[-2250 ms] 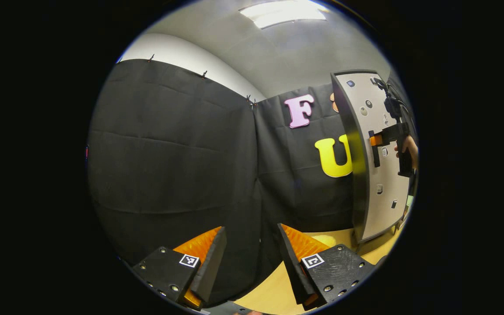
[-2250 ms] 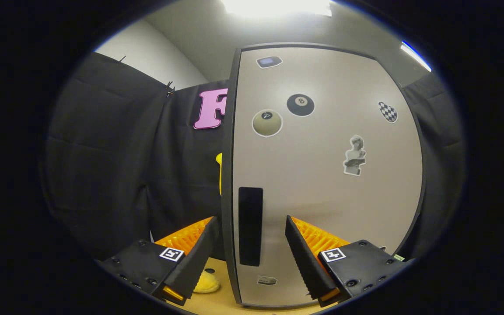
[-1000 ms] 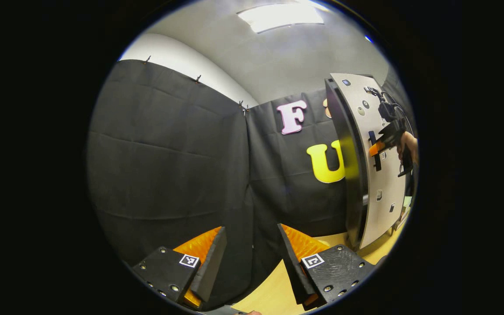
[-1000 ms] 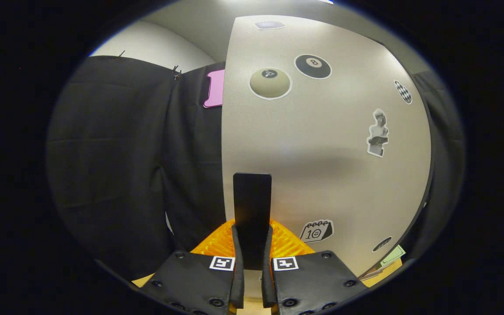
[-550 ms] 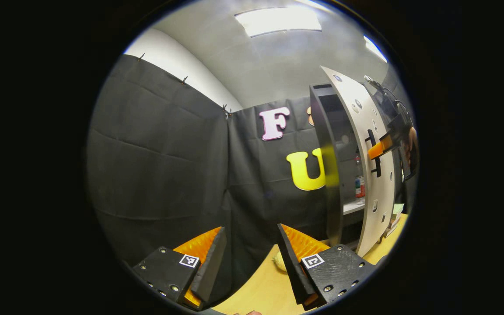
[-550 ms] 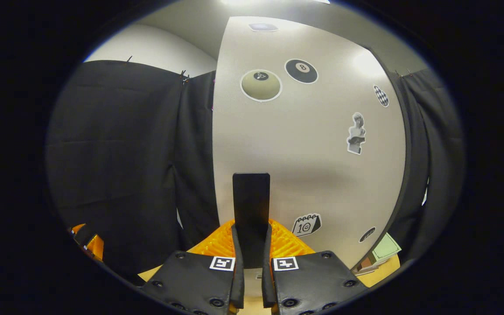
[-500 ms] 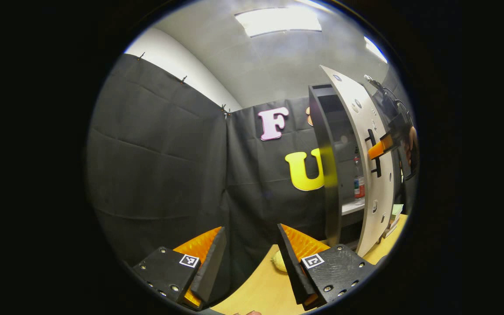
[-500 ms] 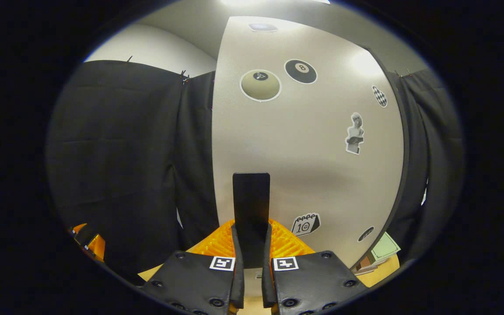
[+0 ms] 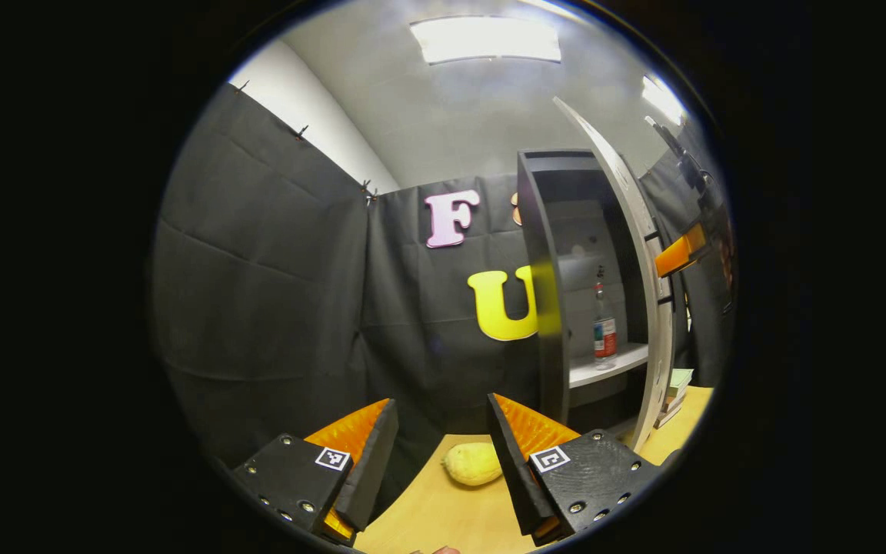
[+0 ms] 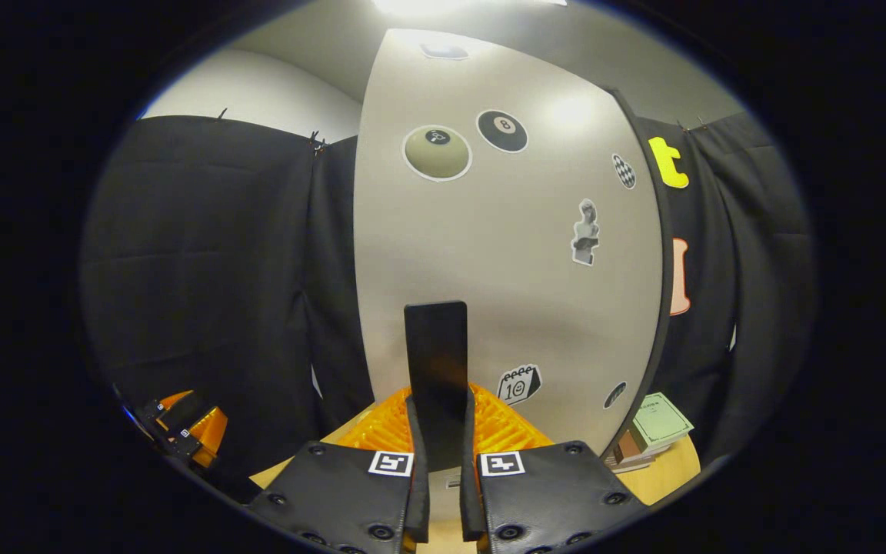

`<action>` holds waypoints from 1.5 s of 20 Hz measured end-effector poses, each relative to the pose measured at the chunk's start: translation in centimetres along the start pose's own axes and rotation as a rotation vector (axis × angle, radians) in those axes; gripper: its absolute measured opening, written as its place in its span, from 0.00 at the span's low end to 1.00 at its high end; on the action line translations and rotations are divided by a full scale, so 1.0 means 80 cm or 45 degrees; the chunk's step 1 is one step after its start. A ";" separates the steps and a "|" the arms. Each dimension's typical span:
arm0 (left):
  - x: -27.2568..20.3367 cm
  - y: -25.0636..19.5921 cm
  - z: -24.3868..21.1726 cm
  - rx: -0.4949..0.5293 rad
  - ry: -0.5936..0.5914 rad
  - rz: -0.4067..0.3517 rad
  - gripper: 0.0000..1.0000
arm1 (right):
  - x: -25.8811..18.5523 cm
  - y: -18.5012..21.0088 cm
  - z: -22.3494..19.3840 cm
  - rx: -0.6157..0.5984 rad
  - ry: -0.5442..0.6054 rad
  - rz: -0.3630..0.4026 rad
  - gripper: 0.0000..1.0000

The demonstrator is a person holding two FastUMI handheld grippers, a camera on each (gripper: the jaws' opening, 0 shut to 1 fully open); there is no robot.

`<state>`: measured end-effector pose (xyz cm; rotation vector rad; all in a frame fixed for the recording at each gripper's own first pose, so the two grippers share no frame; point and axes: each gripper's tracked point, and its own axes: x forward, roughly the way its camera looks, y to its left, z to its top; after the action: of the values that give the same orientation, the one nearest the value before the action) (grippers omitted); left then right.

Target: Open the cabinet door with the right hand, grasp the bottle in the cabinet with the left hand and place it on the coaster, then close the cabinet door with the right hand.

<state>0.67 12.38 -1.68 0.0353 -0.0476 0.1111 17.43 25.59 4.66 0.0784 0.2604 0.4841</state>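
Swinging wider than before, the cabinet door followed my right gripper, jaws clenched on its handle, exposing the shelved bottle for my left gripper, jaws released.

The door stands swung out, so the cabinet mouth is open toward the bottle on the shelf. A yellow lump sits on the counter before it.
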 end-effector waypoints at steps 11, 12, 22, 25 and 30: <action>0.012 -0.110 0.006 -0.054 -0.009 -0.217 0.67 | -0.053 -0.033 -0.003 0.013 -0.010 -0.068 0.17; 0.011 -0.124 0.008 -0.056 -0.010 -0.233 0.67 | -0.056 -0.037 -0.003 0.009 -0.012 -0.067 0.17; -0.029 -0.249 0.032 -0.124 0.021 -0.298 0.67 | -0.088 -0.080 -0.005 -0.023 -0.009 -0.045 0.17; -0.040 -0.274 0.042 -0.134 0.021 -0.297 0.67 | -0.095 -0.097 -0.007 -0.011 -0.014 -0.043 0.17; -0.050 -0.316 0.056 -0.133 0.018 -0.281 0.65 | -0.104 -0.129 -0.005 -0.027 -0.055 -0.078 0.13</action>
<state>-0.69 -13.33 1.77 -0.0650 -0.0348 -0.1115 14.87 12.54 4.76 0.0596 0.2149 0.4236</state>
